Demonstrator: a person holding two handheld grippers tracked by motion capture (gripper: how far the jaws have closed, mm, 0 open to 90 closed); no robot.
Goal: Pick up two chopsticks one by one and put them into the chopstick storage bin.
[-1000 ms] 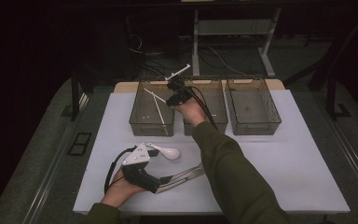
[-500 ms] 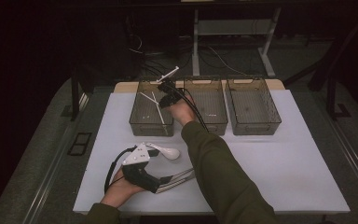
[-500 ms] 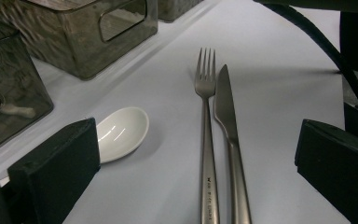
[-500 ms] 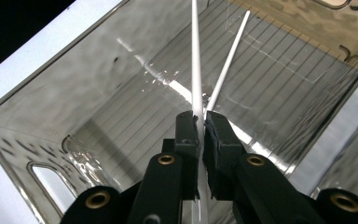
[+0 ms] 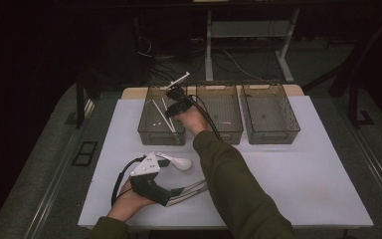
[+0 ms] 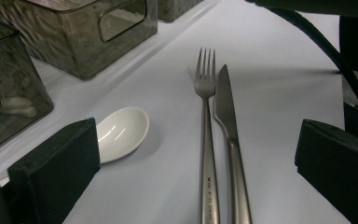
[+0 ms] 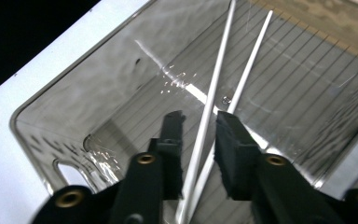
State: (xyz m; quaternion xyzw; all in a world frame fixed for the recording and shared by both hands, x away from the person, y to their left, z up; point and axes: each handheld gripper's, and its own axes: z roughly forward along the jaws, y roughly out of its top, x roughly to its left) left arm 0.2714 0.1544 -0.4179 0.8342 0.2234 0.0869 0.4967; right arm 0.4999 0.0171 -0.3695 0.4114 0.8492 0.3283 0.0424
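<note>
My right gripper point(image 5: 175, 97) point(image 7: 199, 119) hangs over the left clear bin point(image 5: 146, 130) point(image 7: 74, 107). Its jaws have just been opening. Two white chopsticks point(image 5: 160, 112) point(image 7: 219, 70) lie slanted in that bin and run up between the parted jaws, with a gap at the left jaw. My left gripper point(image 5: 166, 181) point(image 6: 196, 154) rests open on the white table. A steel fork point(image 6: 206, 116) and knife point(image 6: 226, 112) lie side by side between its jaws point(image 5: 193, 188). A white ceramic spoon point(image 5: 177, 162) point(image 6: 121, 133) sits beside its left jaw.
Two more clear bins, the middle one point(image 5: 224, 133) and the right one point(image 5: 273, 135), stand in a row at the back of the white table point(image 5: 303, 184). My right sleeve point(image 5: 234, 189) crosses the table's middle. Dark floor and cables lie beyond.
My right gripper has shifted a little left and down over the left bin, and its jaws have parted around the chopsticks. The left hand has stayed put.
</note>
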